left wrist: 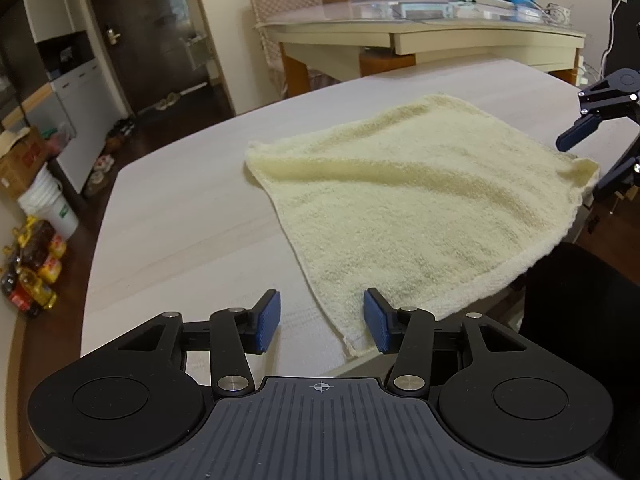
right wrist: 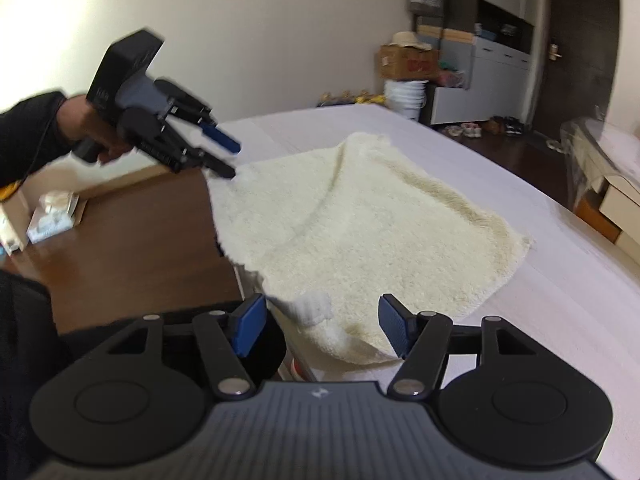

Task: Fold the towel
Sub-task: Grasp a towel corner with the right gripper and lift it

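A pale yellow towel lies spread on the white table, with one edge hanging over the table's side. My left gripper is open at one near corner of the towel, and that corner lies between the pads, closer to the right one. In the right wrist view the towel fills the middle. There my right gripper stands open with the other near corner and its white label between the pads. A hand holds the left gripper at the far corner. The right gripper shows at the frame's right edge.
Beside the table's edge stands a black chair over a brown wooden floor. A glass-topped desk stands behind the table. Bottles and a white bucket sit on the floor at the left.
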